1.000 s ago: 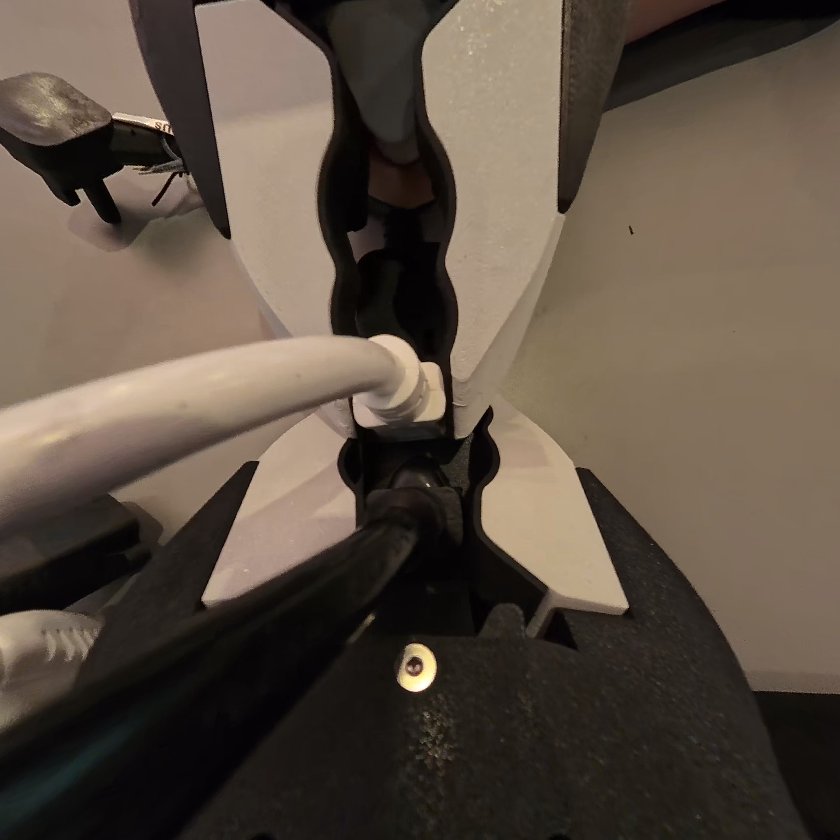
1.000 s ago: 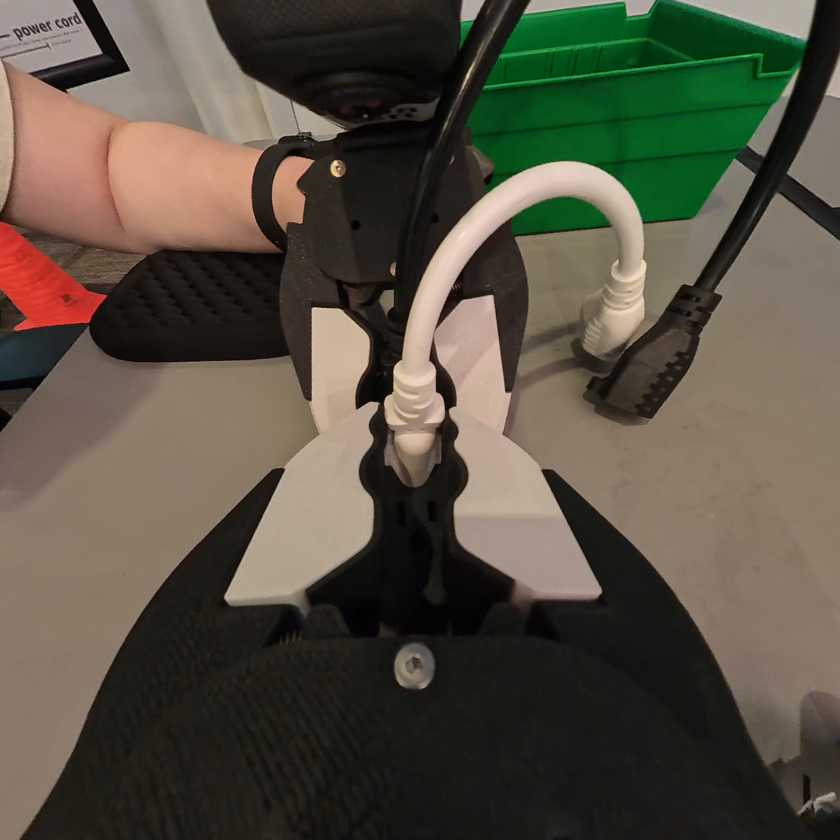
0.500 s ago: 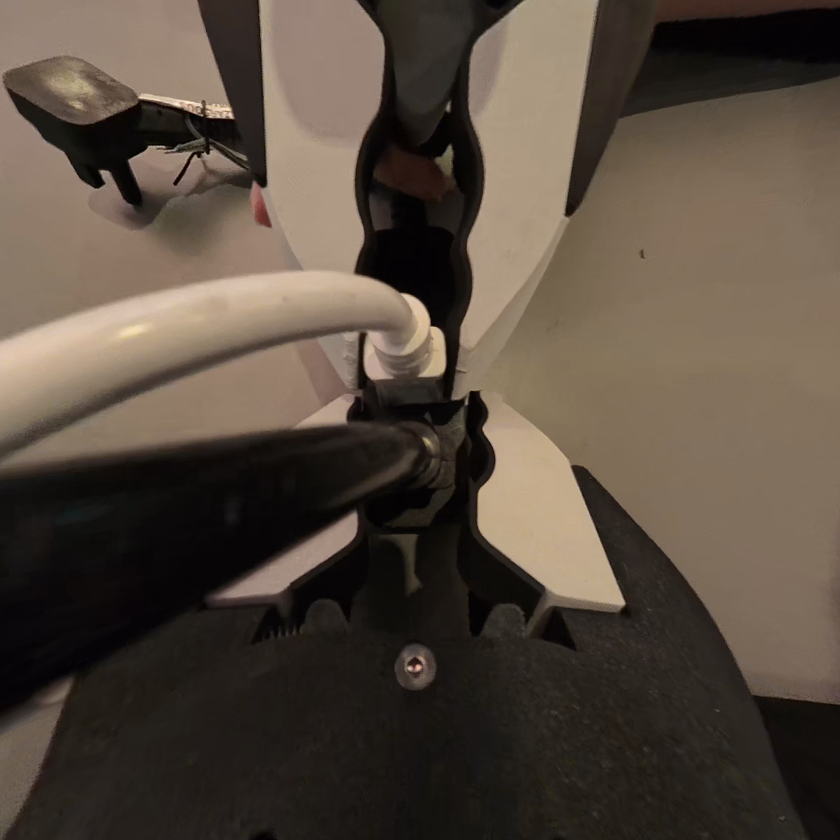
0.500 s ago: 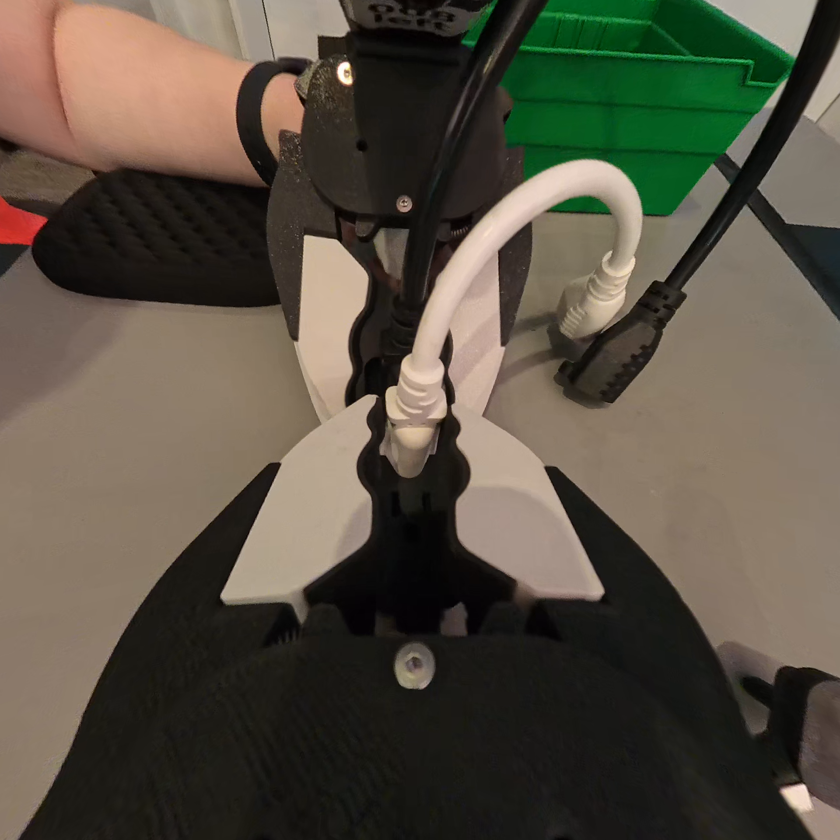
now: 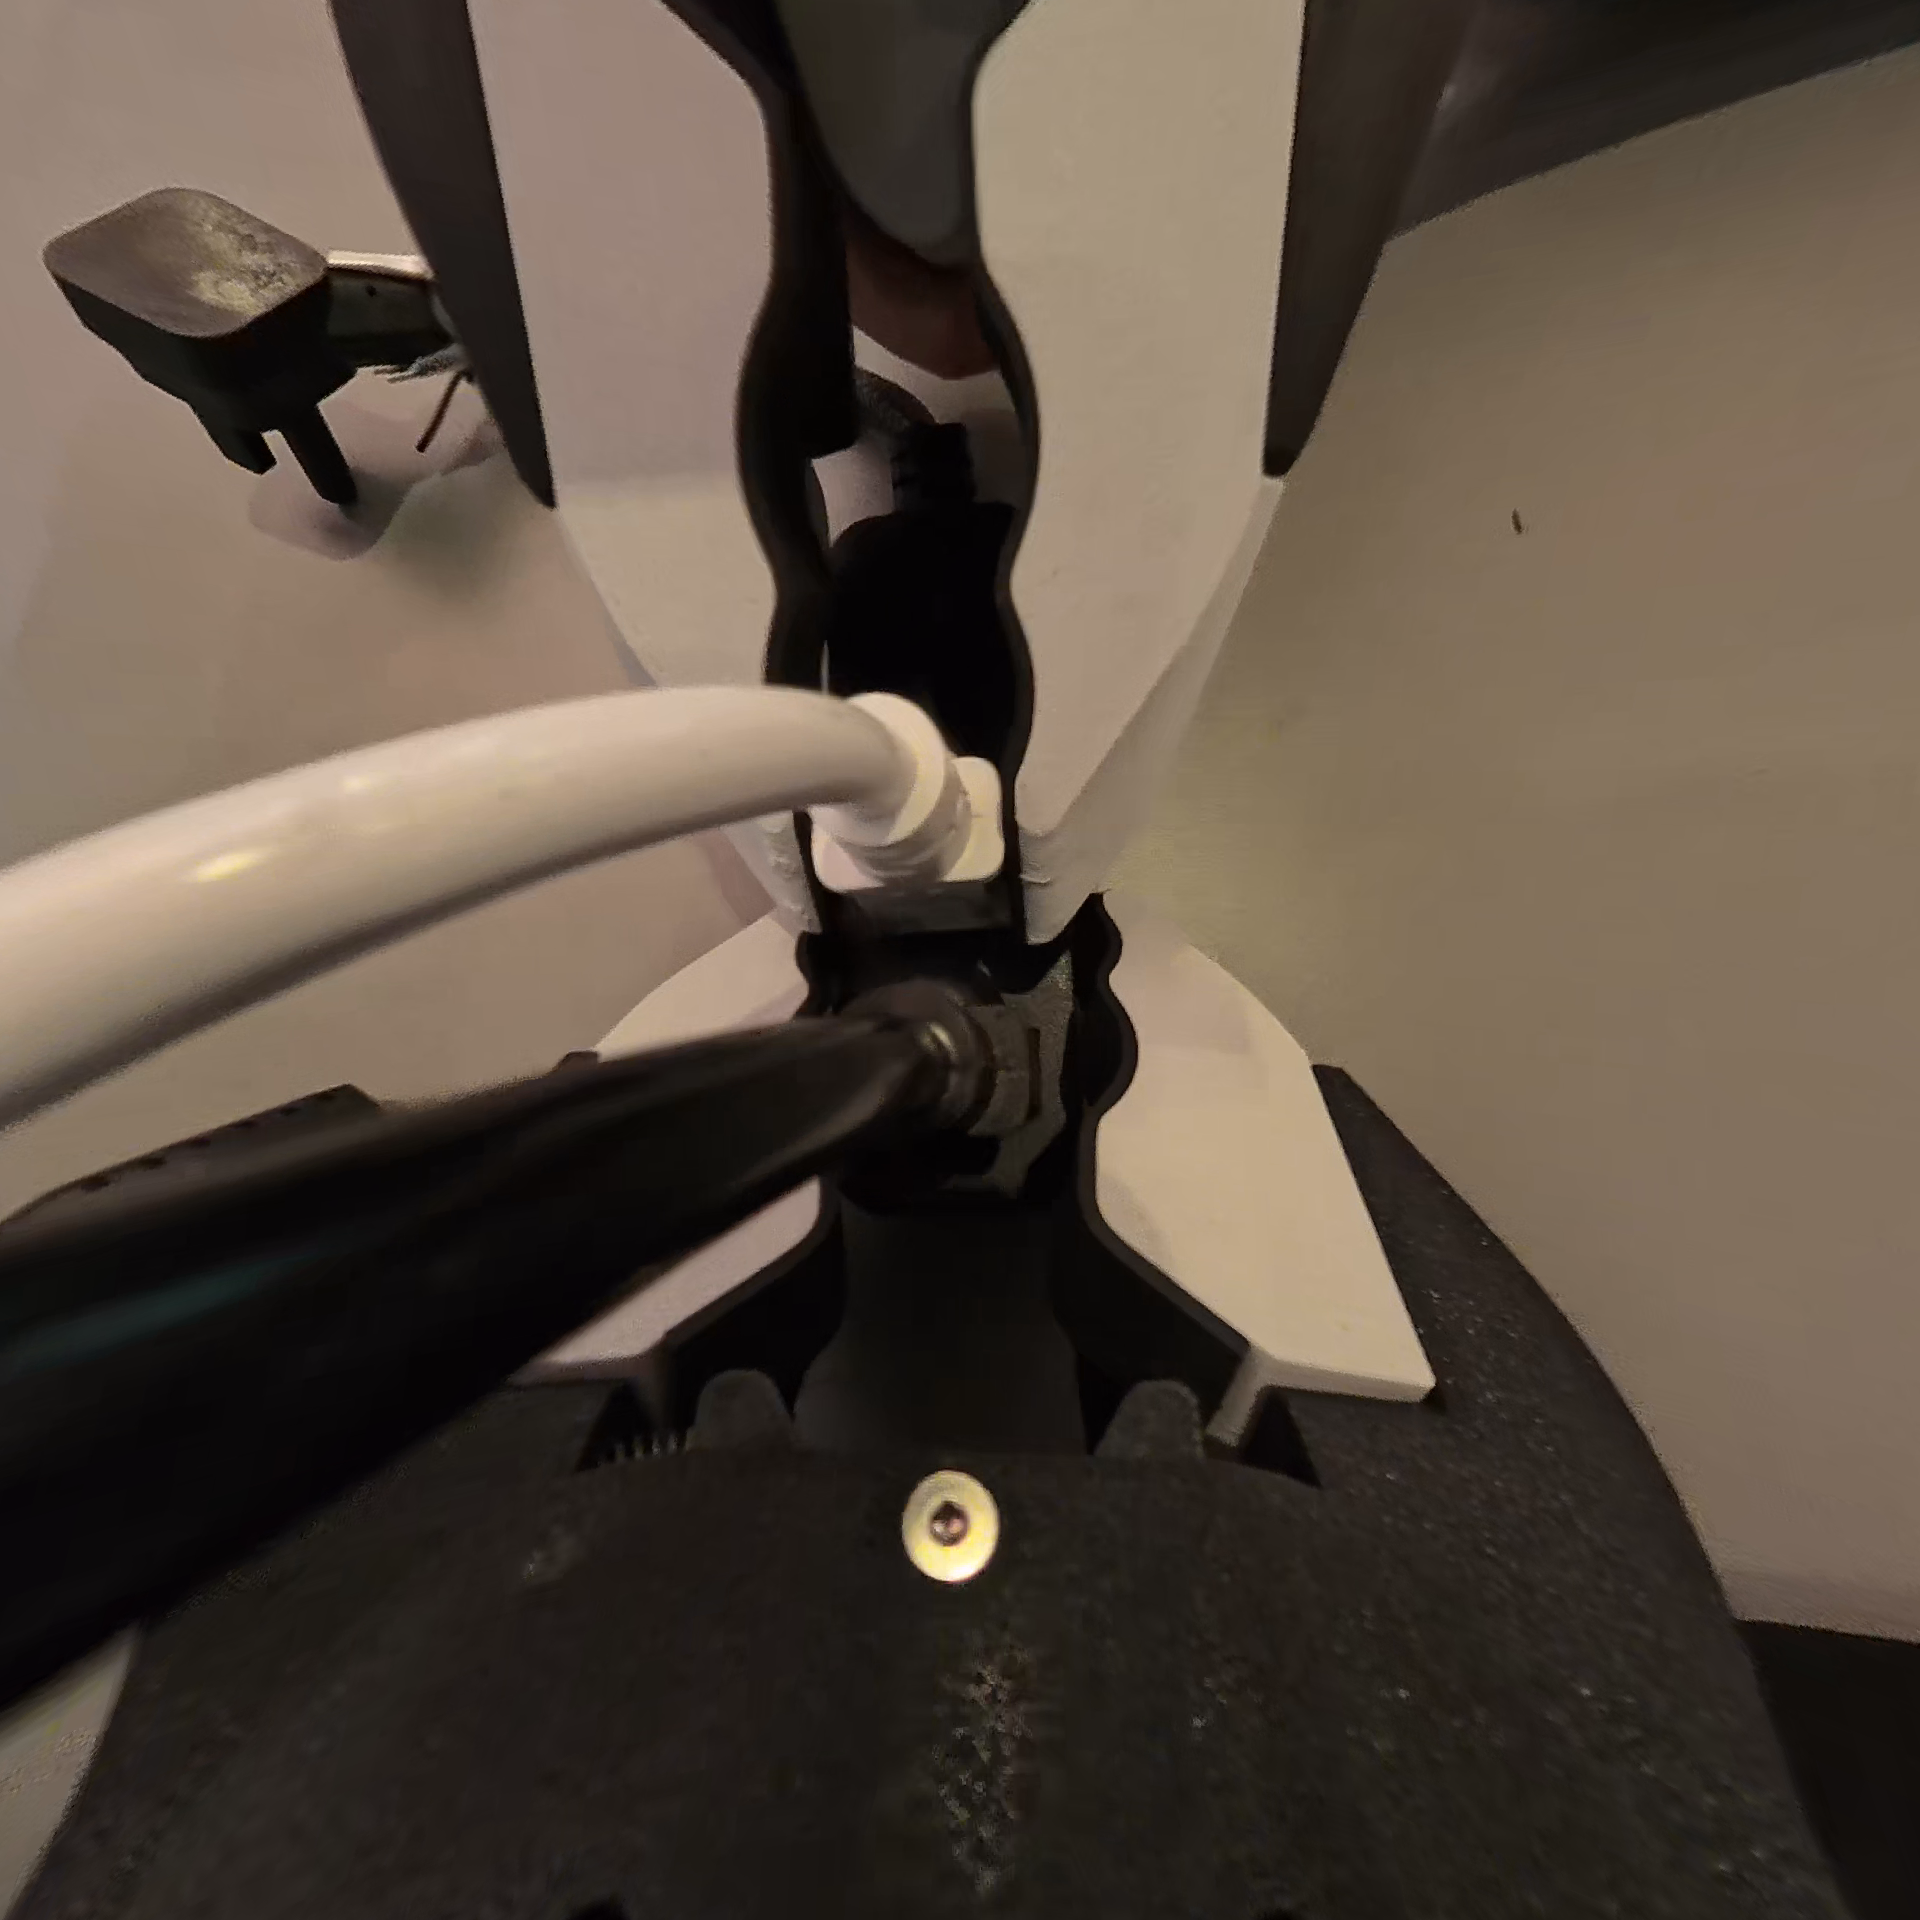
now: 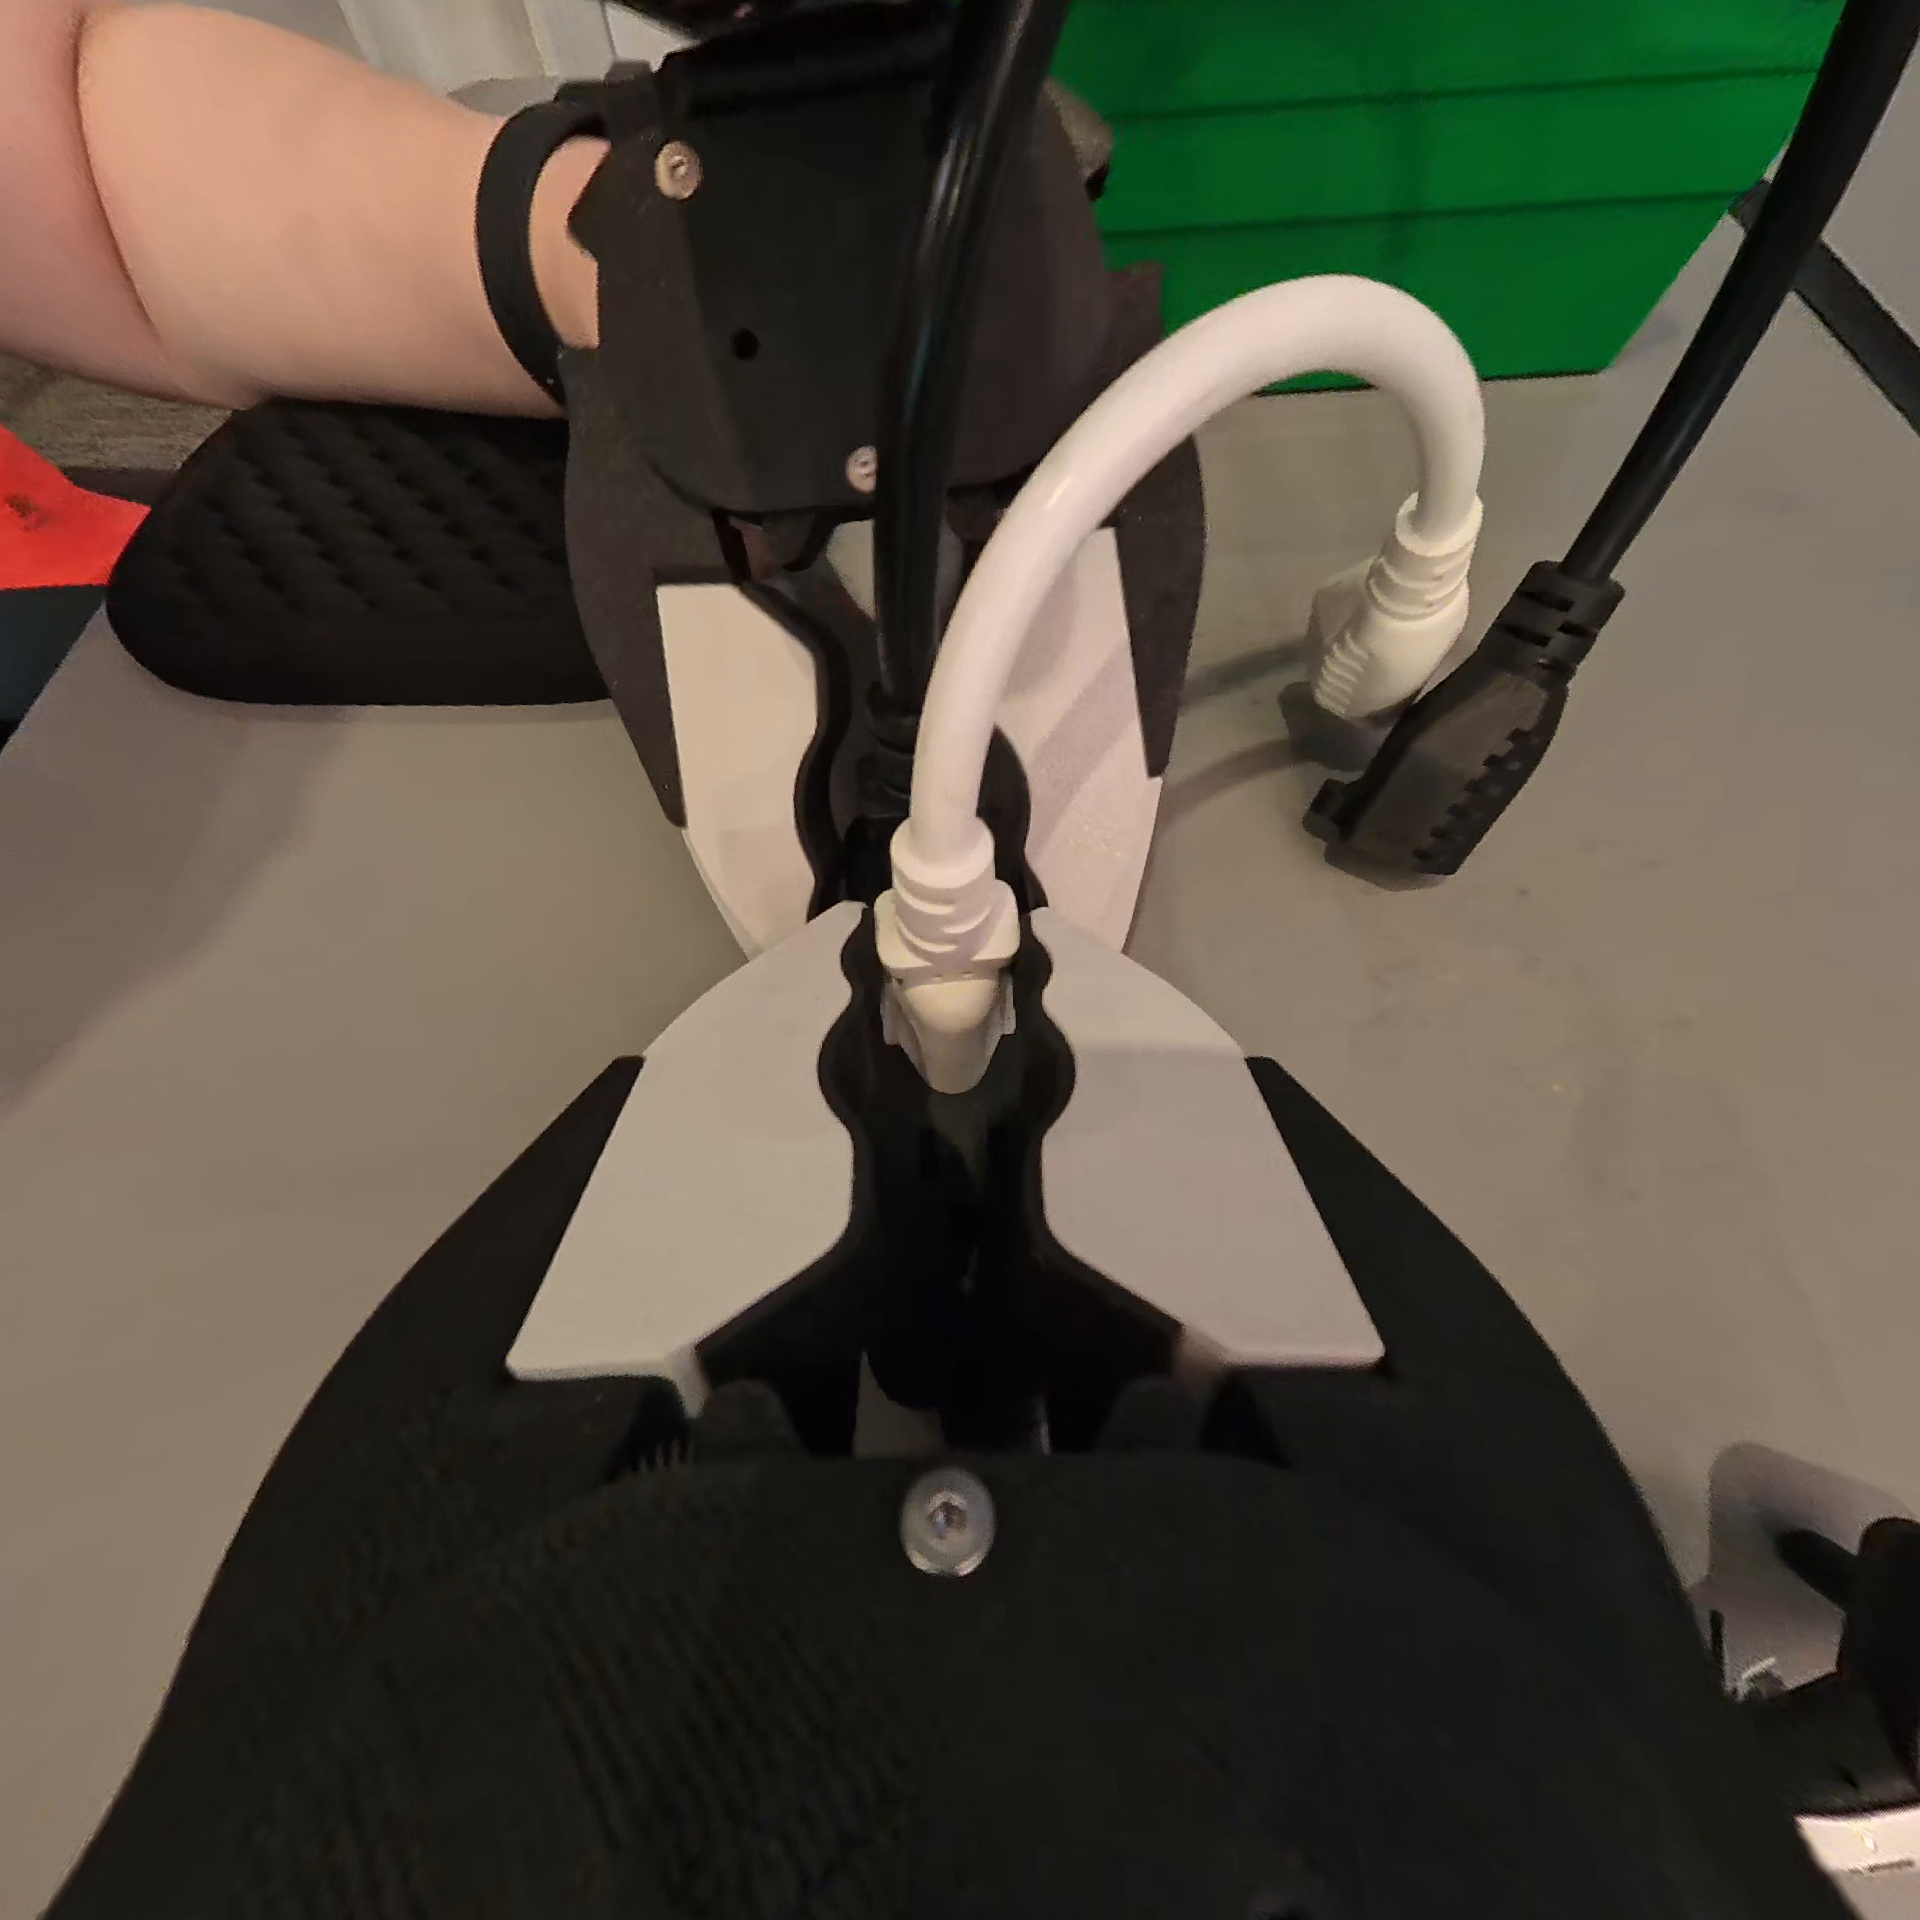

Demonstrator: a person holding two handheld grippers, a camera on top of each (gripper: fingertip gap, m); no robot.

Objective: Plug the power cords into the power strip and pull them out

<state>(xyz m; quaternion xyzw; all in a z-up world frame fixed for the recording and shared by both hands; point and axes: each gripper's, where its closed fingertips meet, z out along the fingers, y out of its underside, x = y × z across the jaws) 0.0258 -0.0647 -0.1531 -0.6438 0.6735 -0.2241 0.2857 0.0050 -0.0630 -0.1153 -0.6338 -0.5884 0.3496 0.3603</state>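
2 claws meet nose to nose: my right claw (image 6: 951,997) grips the white connector (image 6: 945,940), my left claw (image 5: 961,1049) the black connector (image 5: 1003,1070); I judge a straight, untwisted axial stroke best.

2 wrist views, close, facing each other — sharing white cord (image 5: 436,831)

The left gripper (image 5: 961,1049) clamps a black cord's plug (image 5: 997,1081). Tip to tip opposite, the right gripper (image 5: 914,821) grips a white cord's connector (image 5: 914,831). A loose black plug (image 5: 208,312) rests on the grey table (image 5: 1558,831).
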